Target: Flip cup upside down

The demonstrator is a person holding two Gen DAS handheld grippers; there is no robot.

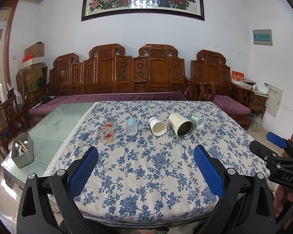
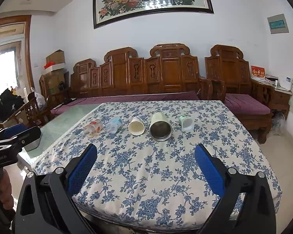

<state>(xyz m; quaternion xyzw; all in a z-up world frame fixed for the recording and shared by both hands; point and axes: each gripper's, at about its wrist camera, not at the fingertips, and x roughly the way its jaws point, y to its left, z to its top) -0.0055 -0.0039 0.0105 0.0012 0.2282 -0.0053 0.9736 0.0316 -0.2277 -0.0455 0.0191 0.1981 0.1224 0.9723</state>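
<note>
Five cups [image 1: 158, 126] lying sideways on tablecloth [image 1: 146, 175] | left tongs [image 1: 146, 167] wide, empty | right tongs [image 2: 146, 166] wide, empty

Matt floral cloth tablecloth [image 1: 146, 165], clear glossy glass cup [image 1: 106, 132], metal-lined cream tumbler [image 1: 181, 125], carved glossy wooden bench [image 1: 127, 72]

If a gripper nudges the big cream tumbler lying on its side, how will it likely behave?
The cream tumbler lies on its round side on the tablecloth, so it probably rolls sideways. Its dark metal-looking interior suggests it is stiff and fairly heavy. Its smooth wall may slip between the jaws.
</note>
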